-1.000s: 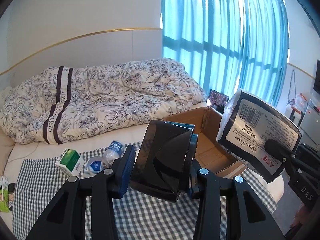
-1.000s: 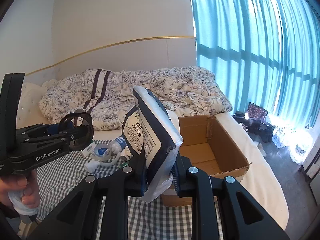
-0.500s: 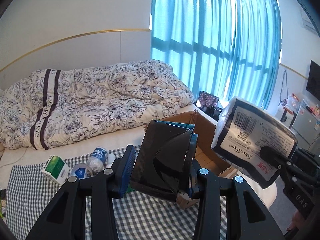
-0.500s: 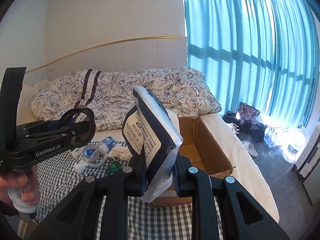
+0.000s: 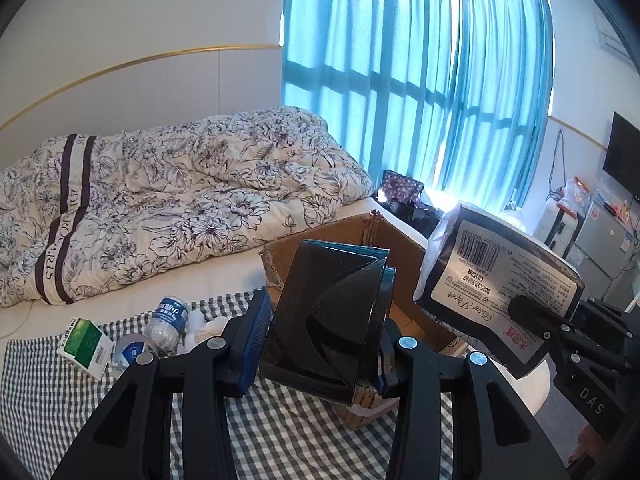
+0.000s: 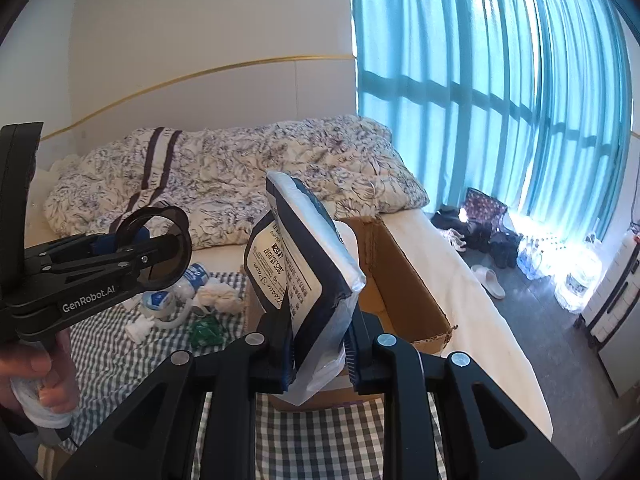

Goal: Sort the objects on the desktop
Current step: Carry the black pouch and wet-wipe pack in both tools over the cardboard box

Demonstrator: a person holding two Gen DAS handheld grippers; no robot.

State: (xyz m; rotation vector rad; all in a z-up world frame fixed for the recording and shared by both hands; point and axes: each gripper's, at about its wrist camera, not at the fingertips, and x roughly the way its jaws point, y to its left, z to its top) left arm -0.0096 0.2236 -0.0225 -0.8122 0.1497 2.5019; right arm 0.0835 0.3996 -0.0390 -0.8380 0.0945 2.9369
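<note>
My left gripper (image 5: 318,344) is shut on a glossy black box (image 5: 328,316) and holds it in the air in front of the open cardboard box (image 5: 404,240). My right gripper (image 6: 318,344) is shut on a dark tissue pack (image 6: 304,256) with a white label, held up over the cardboard box (image 6: 400,276). The tissue pack also shows in the left wrist view (image 5: 496,280). The left gripper shows in the right wrist view (image 6: 132,256), to the left of the pack.
A checked cloth (image 5: 44,392) on the bed holds a green carton (image 5: 86,342), a crushed water bottle (image 5: 168,320), a tape roll (image 6: 158,300) and white scraps (image 6: 218,294). A floral duvet (image 5: 160,200) lies behind. Blue curtains (image 6: 500,100) and floor clutter are at right.
Both grippers have moved right with their loads toward the cardboard box. The carton and bottle have slid left in the left wrist view.
</note>
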